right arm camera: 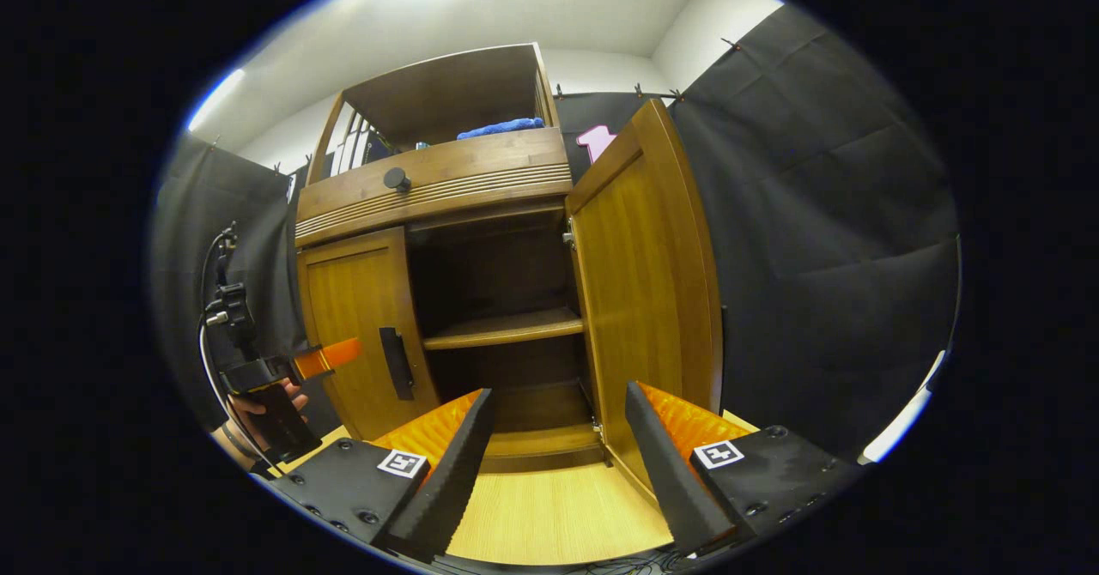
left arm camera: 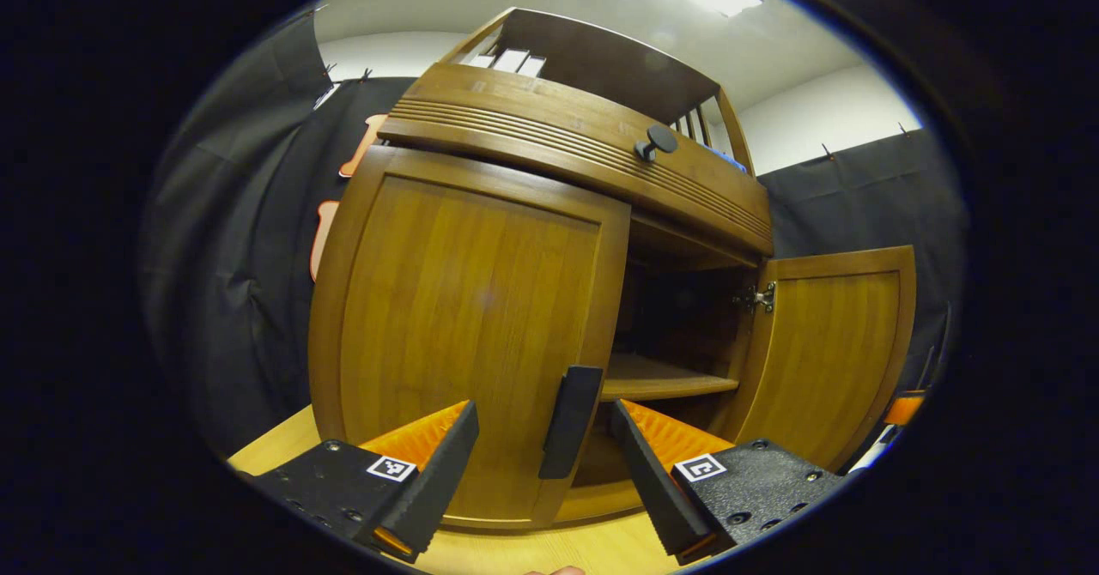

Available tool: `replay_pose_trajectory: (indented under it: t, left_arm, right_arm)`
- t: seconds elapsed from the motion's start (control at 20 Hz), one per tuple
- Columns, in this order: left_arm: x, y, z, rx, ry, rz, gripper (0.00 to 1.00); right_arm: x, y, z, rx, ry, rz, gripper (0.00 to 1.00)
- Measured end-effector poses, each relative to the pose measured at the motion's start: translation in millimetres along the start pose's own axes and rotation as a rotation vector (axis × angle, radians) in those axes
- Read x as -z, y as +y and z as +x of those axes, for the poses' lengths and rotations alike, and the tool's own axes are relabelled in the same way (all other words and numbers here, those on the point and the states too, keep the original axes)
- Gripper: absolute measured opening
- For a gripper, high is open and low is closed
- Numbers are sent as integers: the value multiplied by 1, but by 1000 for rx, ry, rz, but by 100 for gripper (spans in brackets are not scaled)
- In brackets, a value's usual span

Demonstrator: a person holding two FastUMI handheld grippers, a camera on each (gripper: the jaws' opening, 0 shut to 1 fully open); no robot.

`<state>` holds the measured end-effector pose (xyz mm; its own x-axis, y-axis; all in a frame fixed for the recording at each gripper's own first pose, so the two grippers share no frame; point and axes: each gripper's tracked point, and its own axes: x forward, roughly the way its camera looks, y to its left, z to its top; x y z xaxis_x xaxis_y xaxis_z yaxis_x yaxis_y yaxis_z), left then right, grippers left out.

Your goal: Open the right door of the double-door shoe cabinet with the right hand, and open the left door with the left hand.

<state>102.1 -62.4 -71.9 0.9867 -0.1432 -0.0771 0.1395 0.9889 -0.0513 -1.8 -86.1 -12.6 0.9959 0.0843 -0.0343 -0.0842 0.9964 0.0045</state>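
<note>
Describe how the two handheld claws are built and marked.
Each claw, left and right, has two wedge-shaped fingers with ribbed faces on black textured bases with screws, each bearing a square black-and-white tag. In the right gripper view, the left claw's black handle trails a cable.

place: a recording booth, not a lived-in home
walls: black cloth [right arm camera: 824,240] pinned up below white wall
furniture: lone wooden shoe cabinet [right arm camera: 446,189] on a pale wood floor [right arm camera: 558,515]

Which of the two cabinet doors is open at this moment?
The right door is open, swung out on its hinge and showing the inner shelf. The left door, with the dark handle, is shut flush against the cabinet front.
</note>
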Motion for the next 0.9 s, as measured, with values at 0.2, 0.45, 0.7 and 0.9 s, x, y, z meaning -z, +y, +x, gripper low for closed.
replay_pose_trajectory:
  t: [0.2, 0.45, 0.7, 0.9]
  left_arm:
    - [24, -4, 33, -4, 31, 23, 95]
    - [42, 2, 64, -88, 59, 31, 92]
    - [44, 8, 72, -181, 27, 106, 91]
    - [49, -9, 80, -138, 17, 82, 65]
  right_arm:
    - [-2, -1, 5, -1, -1, -18, 98]
    - [-4, -6, 7, 14, 2, -35, 98]
    - [0, -6, 10, 22, 14, -39, 98]
    - [4, 0, 13, 11, 26, -37, 98]
